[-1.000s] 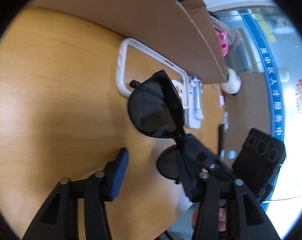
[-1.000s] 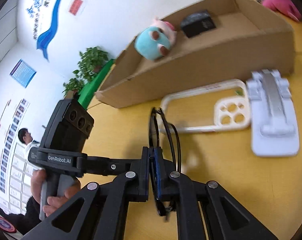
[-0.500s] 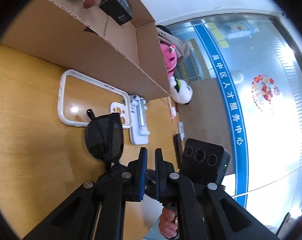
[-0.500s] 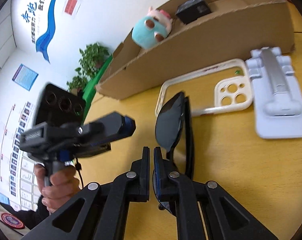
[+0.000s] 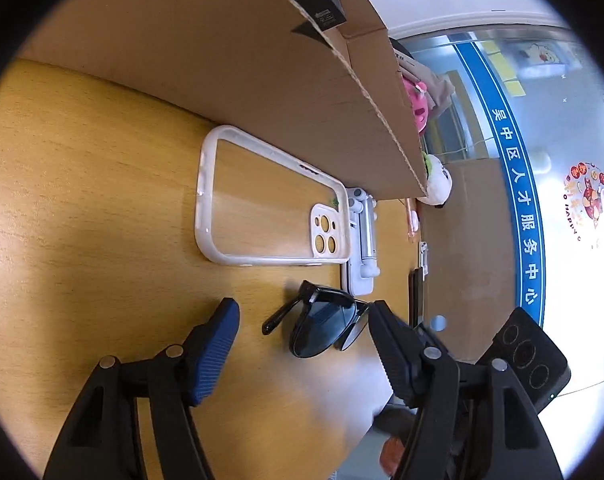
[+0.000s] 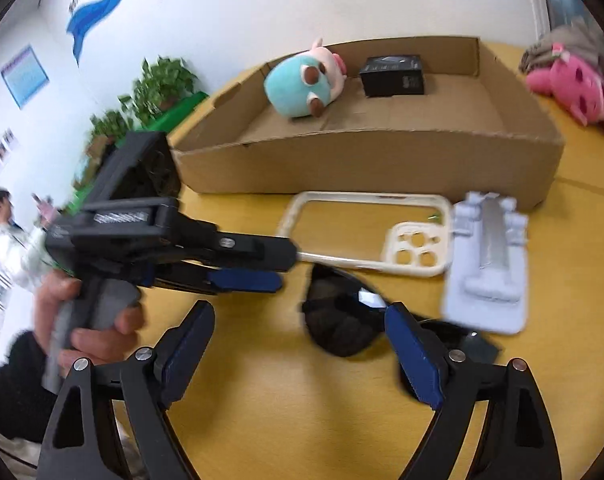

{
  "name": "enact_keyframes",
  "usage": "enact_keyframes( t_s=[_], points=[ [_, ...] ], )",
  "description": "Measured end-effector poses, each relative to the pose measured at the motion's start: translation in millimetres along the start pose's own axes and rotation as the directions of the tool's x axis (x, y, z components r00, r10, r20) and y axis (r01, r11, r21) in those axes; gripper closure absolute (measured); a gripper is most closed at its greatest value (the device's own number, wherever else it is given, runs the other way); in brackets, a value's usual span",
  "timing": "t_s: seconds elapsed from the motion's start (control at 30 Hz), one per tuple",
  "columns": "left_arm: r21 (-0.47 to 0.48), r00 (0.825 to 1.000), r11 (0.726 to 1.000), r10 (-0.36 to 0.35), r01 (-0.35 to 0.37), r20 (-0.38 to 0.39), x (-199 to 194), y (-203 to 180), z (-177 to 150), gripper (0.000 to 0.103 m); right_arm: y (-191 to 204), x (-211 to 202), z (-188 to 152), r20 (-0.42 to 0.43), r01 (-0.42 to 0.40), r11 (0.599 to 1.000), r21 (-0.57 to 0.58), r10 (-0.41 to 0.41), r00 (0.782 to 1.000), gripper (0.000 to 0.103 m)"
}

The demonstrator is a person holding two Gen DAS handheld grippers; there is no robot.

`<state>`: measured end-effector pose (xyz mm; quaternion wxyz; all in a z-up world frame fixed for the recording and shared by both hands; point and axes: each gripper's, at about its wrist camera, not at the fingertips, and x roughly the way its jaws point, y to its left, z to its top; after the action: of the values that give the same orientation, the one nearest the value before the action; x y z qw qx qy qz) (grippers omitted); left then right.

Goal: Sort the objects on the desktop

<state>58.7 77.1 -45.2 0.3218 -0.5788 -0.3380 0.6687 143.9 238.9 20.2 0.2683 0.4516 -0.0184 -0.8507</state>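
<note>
One plush toy (image 6: 302,82) shows only in right view; sunglasses (image 5: 322,328) in both.

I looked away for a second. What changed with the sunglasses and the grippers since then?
The sunglasses were clamped upright in the right gripper; now they lie folded on the desk, let go. Both the right and the left gripper are opening, pads off the glasses. The phone case, stand and box stayed put.
</note>
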Motion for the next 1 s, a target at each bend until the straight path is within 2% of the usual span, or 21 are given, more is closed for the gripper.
enact_keyframes(
  t_s=[0.07,0.13,0.23,0.27,0.33,0.37,0.4,0.43,0.5,0.6,0.7,0.73,0.8,0.83,0.87,1.0],
  points=[
    [0.002,1.000,1.000,0.004,-0.004,-0.011,-1,0,-2,0.037,-4,6,1,-0.055,0.038,0.993,-0.116,-0.044,0.998,0.013],
    [0.002,1.000,1.000,0.010,-0.010,-0.014,-3,1,-4,0.037,-8,12,2,-0.091,0.079,0.959,-0.272,-0.107,0.990,0.013],
    [0.006,1.000,1.000,0.025,-0.025,-0.011,-8,-1,-9,0.037,-16,28,3,-0.168,0.061,0.897,-0.438,-0.148,0.975,0.014],
    [0.011,1.000,1.000,0.028,-0.028,-0.013,-10,-3,-13,0.037,-17,30,4,-0.168,0.052,0.880,-0.473,-0.148,0.975,0.017],
    [0.030,0.999,0.999,0.031,-0.030,-0.016,-12,-9,-19,0.037,-18,36,4,-0.227,0.022,0.862,-0.507,-0.158,0.961,0.042],
    [0.045,0.999,0.998,0.035,-0.034,-0.015,-13,-13,-23,0.037,-16,35,4,-0.226,0.021,0.856,-0.517,-0.160,0.961,0.047],
    [0.058,0.999,0.998,0.037,-0.036,-0.014,-14,-17,-28,0.037,-15,34,4,-0.259,-0.014,0.866,-0.500,-0.134,0.956,0.060],
    [0.065,0.999,0.997,0.033,-0.032,-0.013,-15,-19,-33,0.037,-14,34,2,-0.279,-0.044,0.879,-0.475,-0.103,0.955,0.065],
    [0.065,1.000,0.998,0.014,-0.013,-0.017,-13,-21,-39,0.037,-9,32,-5,-0.261,-0.041,0.899,-0.436,-0.082,0.962,0.065],
    [0.042,1.000,0.999,0.013,-0.012,-0.028,-3,-15,-39,0.037,-7,27,-13,-0.245,-0.091,0.945,-0.315,0.011,0.970,0.066],
    [0.013,0.999,1.000,-0.001,0.001,-0.042,5,-5,-37,0.037,-14,23,-22,-0.203,-0.176,0.977,-0.122,0.149,0.968,0.067],
    [0.006,0.999,1.000,-0.013,0.014,-0.044,7,-3,-37,0.041,-17,22,-25,-0.190,-0.205,0.976,-0.073,0.188,0.964,0.067],
    [0.008,0.998,0.999,-0.037,0.038,-0.050,10,-2,-38,0.056,-24,21,-31,-0.160,-0.260,0.965,0.024,0.260,0.952,0.067],
    [0.012,0.998,0.999,-0.037,0.038,-0.052,11,-2,-38,0.069,-28,21,-35,-0.144,-0.289,0.954,0.079,0.298,0.944,0.067],
    [0.020,0.998,0.999,-0.028,0.028,-0.048,11,-4,-38,0.077,-30,20,-37,-0.127,-0.302,0.948,0.104,0.314,0.941,0.067],
    [0.063,1.000,0.998,-0.017,0.018,-0.014,0,-14,-36,0.078,-27,9,-35,-0.085,-0.309,0.944,0.119,0.319,0.944,0.067]
  ],
)
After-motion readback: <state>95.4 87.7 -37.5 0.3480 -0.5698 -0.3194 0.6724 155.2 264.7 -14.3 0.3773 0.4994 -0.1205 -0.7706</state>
